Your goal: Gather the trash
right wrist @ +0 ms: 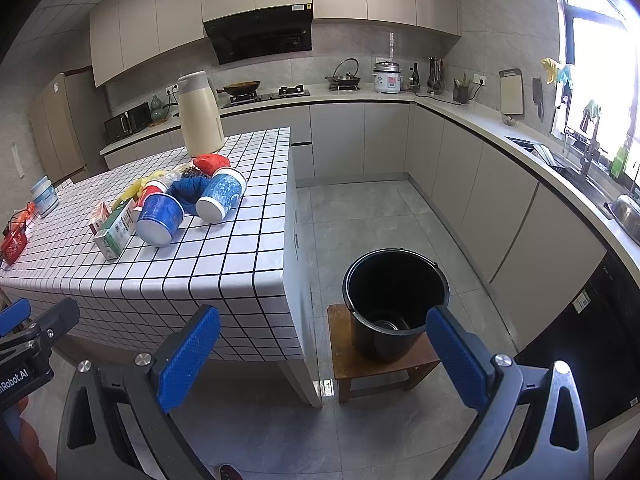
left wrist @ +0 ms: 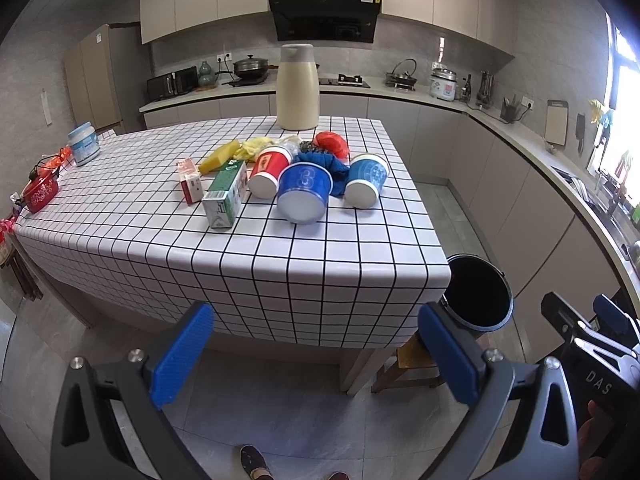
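Trash is all bunched up mid-surface on the white tablecloth with the black grid (left wrist: 280, 264), nothing in either tool so far. Biggest thing up there is the tall cream thermos jug (left wrist: 298, 88) at the far edge, behind the pile. Off the near right corner sits the black plastic bucket (right wrist: 394, 300), on a small brown wooden stool (right wrist: 380, 364) on the floor; something round lies in its bottom, can't tell what. In the pile: a blue paper bowl lying on its side with a big "3" on it (left wrist: 306, 196), a blue-patterned paper cup (left wrist: 366, 180) and a red paper cup (left wrist: 270, 170), both tipped over, a green-and-white carton (left wrist: 226, 196) with writing too small to read, a crumpled blue cloth (left wrist: 334, 168). Left gripper (left wrist: 316, 356) and right gripper (right wrist: 324, 356) hang short of the surface, blue-padded jaws wide apart. Right tool's body reads "DAS", left one "nRobot.AI".
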Demonstrator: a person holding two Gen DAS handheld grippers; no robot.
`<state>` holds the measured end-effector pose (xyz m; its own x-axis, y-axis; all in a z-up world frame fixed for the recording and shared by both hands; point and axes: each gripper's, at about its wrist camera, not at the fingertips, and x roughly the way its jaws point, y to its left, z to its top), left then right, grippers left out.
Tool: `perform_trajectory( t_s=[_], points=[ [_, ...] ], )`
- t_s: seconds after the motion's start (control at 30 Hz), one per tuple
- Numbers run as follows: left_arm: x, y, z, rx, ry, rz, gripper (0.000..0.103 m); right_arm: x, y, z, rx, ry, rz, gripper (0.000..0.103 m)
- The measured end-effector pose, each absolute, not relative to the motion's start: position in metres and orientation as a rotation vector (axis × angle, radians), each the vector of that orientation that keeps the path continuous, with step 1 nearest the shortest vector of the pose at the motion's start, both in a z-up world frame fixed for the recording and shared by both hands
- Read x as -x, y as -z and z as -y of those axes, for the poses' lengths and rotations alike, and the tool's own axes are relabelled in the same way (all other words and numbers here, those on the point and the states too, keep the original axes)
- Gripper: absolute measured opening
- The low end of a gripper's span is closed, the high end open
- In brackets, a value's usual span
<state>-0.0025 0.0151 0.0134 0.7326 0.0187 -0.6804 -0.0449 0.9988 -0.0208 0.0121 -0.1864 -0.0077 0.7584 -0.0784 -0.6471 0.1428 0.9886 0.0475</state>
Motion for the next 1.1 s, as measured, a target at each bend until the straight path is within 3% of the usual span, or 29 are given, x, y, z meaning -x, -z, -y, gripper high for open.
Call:
perform_trajectory(
  t_s=[1.1],
  points=[
    [-0.0016, -0.0089, -0.017, 0.039, -0.048, -0.755, 0.103, -0.0182, 0.0079, 0.1862, -0.094, 0.102, -0.698, 0.103]
  ],
)
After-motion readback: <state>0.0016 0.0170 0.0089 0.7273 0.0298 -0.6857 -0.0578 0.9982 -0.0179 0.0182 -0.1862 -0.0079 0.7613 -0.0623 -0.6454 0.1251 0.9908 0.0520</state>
